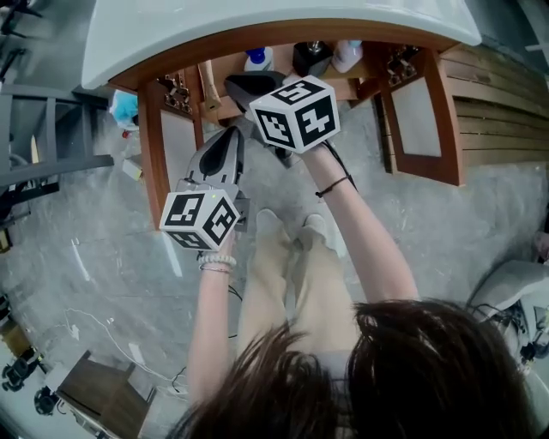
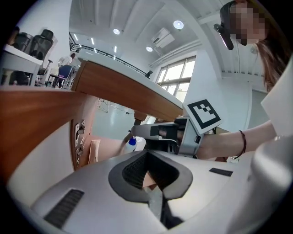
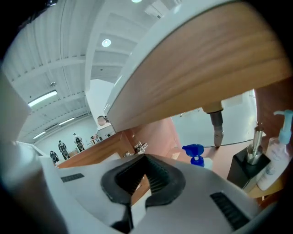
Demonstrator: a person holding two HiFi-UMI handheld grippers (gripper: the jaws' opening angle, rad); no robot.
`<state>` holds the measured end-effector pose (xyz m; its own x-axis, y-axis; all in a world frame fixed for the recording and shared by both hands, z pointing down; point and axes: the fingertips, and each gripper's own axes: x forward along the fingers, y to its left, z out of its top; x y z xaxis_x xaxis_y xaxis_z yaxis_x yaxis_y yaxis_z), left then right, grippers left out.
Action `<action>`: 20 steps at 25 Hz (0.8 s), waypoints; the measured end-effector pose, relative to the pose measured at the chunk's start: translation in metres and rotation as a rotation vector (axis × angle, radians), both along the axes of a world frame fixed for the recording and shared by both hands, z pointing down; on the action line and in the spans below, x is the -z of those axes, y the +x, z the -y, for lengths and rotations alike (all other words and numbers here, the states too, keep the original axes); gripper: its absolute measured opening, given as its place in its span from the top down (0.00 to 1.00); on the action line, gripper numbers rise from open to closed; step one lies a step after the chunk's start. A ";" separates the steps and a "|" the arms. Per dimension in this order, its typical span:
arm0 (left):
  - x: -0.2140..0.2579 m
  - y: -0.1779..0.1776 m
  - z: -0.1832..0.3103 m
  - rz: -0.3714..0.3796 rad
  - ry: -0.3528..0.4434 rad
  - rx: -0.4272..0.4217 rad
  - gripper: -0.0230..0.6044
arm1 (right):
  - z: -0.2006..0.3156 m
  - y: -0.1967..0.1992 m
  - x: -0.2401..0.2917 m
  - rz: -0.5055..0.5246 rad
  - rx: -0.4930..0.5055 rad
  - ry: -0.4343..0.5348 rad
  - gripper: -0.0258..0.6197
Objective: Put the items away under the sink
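Right, the items sit in the open under-sink cabinet [image 1: 214, 103], at 12 o'clock in head view: blue-cap btl [image 1: 257, 58], black pump dispenser [image 1: 310, 58] and white btl [image 1: 347, 53], upright in a row, blue-cap btl leftmost. Neither gripper touches them.

Left gripper [image 2: 149, 176]: jaws pressed together, nothing between. Right gripper [image 3: 139, 180]: same, clenched on nothing, just in front of the opening.

Right gripper view alone shows the drain pipe [image 3: 216, 125] hanging behind the blue-cap btl, plus the dispenser's pump head at 3 o'clock. In left gripper view the right gripper covers most of the opening, so only the blue-cap btl peeks out at 9 o'clock of it.

Both doors [image 1: 420, 120] swung wide. Countertop [image 1: 257, 26] overhangs the cabinet top. The person's legs and white shoes [image 1: 300, 231] are on grey marble floor [image 1: 103, 249] at 6 o'clock of the grippers.
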<state>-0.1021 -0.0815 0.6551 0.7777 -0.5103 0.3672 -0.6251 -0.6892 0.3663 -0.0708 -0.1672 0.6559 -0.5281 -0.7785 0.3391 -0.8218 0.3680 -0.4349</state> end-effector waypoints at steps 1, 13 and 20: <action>0.003 0.001 0.000 0.001 -0.001 -0.002 0.96 | -0.004 0.001 0.004 0.003 0.002 0.003 0.93; 0.053 0.005 0.000 -0.001 0.013 -0.036 0.96 | -0.046 0.011 0.067 0.074 -0.018 0.059 0.94; 0.099 0.008 -0.006 -0.028 0.036 -0.080 0.96 | -0.073 0.021 0.106 0.071 -0.031 0.091 0.94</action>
<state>-0.0940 -0.0754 0.5566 0.8262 -0.4588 0.3269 -0.5575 -0.7495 0.3570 -0.0501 -0.0946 0.5499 -0.5237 -0.8205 0.2291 -0.8016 0.3835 -0.4587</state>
